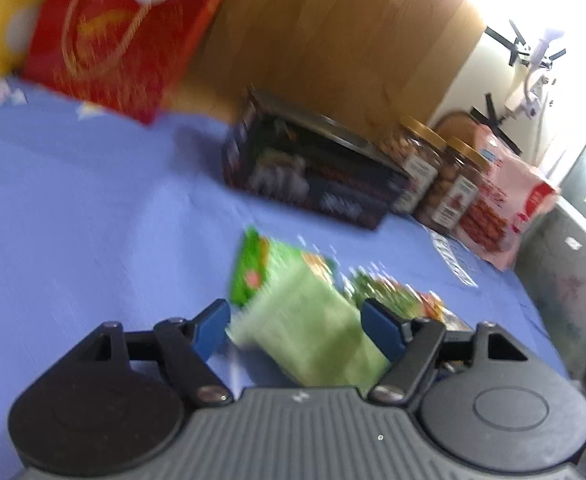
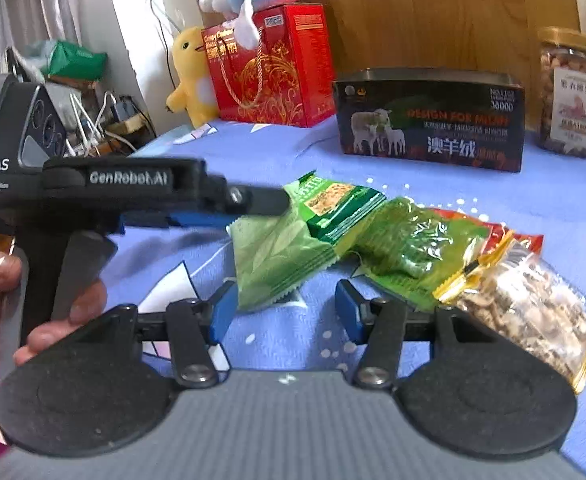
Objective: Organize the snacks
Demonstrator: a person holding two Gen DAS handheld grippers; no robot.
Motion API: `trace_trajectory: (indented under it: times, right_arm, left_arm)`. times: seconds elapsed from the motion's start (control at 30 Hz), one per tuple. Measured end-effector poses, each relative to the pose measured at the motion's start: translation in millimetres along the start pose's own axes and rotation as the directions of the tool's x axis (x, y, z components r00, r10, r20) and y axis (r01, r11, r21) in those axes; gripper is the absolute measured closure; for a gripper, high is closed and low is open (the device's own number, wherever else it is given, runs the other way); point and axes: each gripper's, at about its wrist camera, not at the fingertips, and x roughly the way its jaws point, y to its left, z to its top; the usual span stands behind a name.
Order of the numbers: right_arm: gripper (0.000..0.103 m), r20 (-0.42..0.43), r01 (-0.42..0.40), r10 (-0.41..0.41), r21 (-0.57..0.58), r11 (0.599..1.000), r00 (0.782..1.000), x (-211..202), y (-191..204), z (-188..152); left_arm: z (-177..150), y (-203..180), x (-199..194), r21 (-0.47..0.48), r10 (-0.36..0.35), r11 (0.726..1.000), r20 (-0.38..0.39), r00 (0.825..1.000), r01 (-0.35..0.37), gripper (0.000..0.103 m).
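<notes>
Several snack packets lie together on the blue sheet (image 1: 93,200): a pale green packet (image 2: 273,256), a green cracker packet (image 2: 341,208), a dark green bag (image 2: 413,248) and a clear gold-edged bag of pale pieces (image 2: 533,304). My left gripper (image 1: 297,328) stands open with the blurred pale green packet (image 1: 305,340) between its blue pads; no squeeze shows. From the right wrist view, the left gripper (image 2: 269,202) reaches that packet's far left corner. My right gripper (image 2: 287,312) is open and empty, just short of the packet's near edge.
Behind the packets stand a black box with sheep (image 2: 433,124), a red gift box (image 2: 273,68), a yellow plush (image 2: 191,72) and nut jars (image 2: 571,92). A pink packet (image 1: 501,208) leans beside the jars. A hand (image 2: 53,320) holds the left gripper. The wooden headboard (image 1: 333,40) closes the back.
</notes>
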Motion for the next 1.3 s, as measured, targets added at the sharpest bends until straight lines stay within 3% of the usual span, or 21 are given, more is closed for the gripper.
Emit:
trace_trajectory:
  times: [0.13,0.37,0.57,0.7,0.97,1.3]
  right_arm:
    - [0.048,-0.007,-0.022,0.022,-0.017,1.000,1.000,-7.9,2.4,-4.9]
    - [0.047,0.083,0.096,-0.092,-0.041,0.995,0.992,-35.3,-6.1,-20.3]
    - [0.046,0.129,0.113,-0.117,0.042,0.993,0.985,-45.2,-23.5,-31.2]
    - [0.046,0.132,0.100,-0.104,0.036,0.994,0.986,-41.8,-21.8,-30.4]
    - [0.046,0.108,0.081,-0.080,-0.002,0.997,0.991,-38.0,-16.1,-32.1]
    - [0.044,0.088,0.050,-0.053,0.038,0.998,0.995,-36.5,-23.2,-31.8]
  left_arm:
    - [-13.1,-10.9,-14.0,0.012,-0.057,0.998,0.000,0.998,0.057,0.030]
    - [-37.4,-24.1,-37.5,0.042,-0.156,0.987,0.004,0.988,0.156,0.026]
    - [-34.8,-13.6,-53.7,0.026,-0.093,0.995,0.111,0.989,0.091,0.019]
    - [-35.5,-7.1,-49.7,0.017,-0.025,1.000,0.123,0.992,0.023,0.019]
    - [-36.4,-1.6,-46.5,-0.007,-0.034,0.999,0.131,0.991,0.036,0.015]
    - [-38.1,-12.5,-44.1,0.056,-0.004,0.998,0.136,0.991,-0.004,0.013]
